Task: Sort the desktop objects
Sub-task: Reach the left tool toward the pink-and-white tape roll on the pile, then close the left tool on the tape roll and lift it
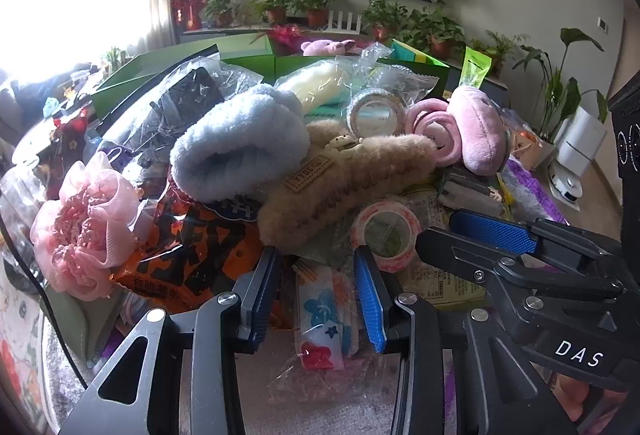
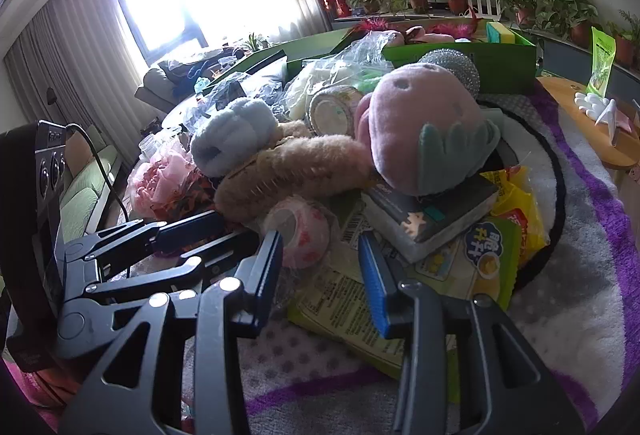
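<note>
A heap of small things covers the table. My left gripper [image 1: 318, 255] stands open low over a clear packet of flower stickers [image 1: 320, 311], which lies between its blue pads without touching them. Just beyond are a pink tape roll [image 1: 386, 231], a tan fuzzy hair claw [image 1: 344, 179] and a pale blue fluffy piece [image 1: 236, 143]. My right gripper [image 2: 320, 239] is open over a green printed snack packet [image 2: 344, 307]. The pink tape roll [image 2: 300, 235] lies by its left fingertip. A pink strawberry plush [image 2: 420, 131] rests on a grey boxed item [image 2: 432, 215].
Green open boxes [image 1: 248, 63] line the back of the heap. A pink mesh flower [image 1: 84, 231] and an orange snack bag [image 1: 200, 255] lie at the left. Yellow snack packets [image 2: 516, 207] and a wooden tray [image 2: 580, 115] are at the right. Potted plants stand behind.
</note>
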A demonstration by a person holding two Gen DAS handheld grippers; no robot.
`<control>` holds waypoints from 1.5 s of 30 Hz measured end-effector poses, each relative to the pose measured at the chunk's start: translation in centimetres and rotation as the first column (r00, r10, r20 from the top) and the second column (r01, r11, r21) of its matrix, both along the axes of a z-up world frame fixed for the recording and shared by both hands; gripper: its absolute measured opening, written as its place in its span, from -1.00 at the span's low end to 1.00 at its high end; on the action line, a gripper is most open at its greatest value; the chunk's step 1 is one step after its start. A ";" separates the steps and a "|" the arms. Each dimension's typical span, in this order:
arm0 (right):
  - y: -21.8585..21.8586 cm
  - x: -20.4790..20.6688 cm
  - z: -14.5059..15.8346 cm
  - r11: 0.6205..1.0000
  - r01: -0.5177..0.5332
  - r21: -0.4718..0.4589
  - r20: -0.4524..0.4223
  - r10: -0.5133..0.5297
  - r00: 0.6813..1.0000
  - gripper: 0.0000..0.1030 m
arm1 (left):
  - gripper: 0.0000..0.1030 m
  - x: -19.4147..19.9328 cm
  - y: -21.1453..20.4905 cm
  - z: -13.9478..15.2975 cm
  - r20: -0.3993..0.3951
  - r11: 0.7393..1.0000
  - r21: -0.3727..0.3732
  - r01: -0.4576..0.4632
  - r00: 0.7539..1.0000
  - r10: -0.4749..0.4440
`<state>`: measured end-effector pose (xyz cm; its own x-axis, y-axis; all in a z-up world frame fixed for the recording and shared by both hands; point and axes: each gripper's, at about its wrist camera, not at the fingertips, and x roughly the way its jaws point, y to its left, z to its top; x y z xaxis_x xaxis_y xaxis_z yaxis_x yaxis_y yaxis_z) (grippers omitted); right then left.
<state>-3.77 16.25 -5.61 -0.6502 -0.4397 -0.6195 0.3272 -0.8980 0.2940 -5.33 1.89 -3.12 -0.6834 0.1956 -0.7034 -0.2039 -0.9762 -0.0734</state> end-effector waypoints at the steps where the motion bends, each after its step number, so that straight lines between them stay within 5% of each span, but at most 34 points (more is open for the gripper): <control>1: 0.0 -0.1 0.0 1.000 -0.001 0.001 0.003 0.001 1.000 -0.24 | -0.24 -0.1 0.0 -0.1 0.000 1.000 -0.001 0.001 1.000 -0.001; 11: 0.0 -0.5 -0.6 1.000 -0.027 -0.006 0.032 0.027 0.999 -0.25 | -0.26 -0.6 -0.6 -0.2 0.024 0.994 0.091 0.052 0.998 -0.055; 15: -0.1 -0.9 -1.1 0.998 -0.050 -0.035 0.063 0.052 0.997 -0.52 | -0.27 -0.5 -0.4 -0.1 0.011 0.995 0.079 0.066 0.998 -0.067; 19: 0.3 -1.3 -1.5 0.995 -0.054 -0.083 0.089 0.061 0.994 -0.57 | -0.28 -0.8 -0.3 -0.5 0.041 0.989 0.117 0.092 0.994 -0.098; 26: 0.0 -1.4 -1.5 0.992 -0.064 -0.106 0.098 0.075 0.992 -0.66 | -0.77 -0.6 0.9 -0.2 0.033 0.982 0.123 0.142 0.989 -0.147; 31: 0.1 -1.0 -1.0 0.990 -0.076 -0.117 0.089 0.086 0.992 -0.73 | -0.92 -0.3 1.2 0.4 0.034 0.974 0.143 0.175 0.983 -0.182; 45: 0.5 0.2 -0.4 0.998 -0.043 -0.046 0.071 0.046 0.996 -0.78 | -0.81 -0.1 -0.1 0.1 0.032 0.985 0.121 0.121 0.992 -0.126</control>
<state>-3.56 16.79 -5.99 -0.5836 -0.4955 -0.6433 0.3428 -0.8685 0.3581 -5.45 1.80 -2.98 -0.6214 0.3602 -0.6958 -0.3168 -0.9277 -0.1973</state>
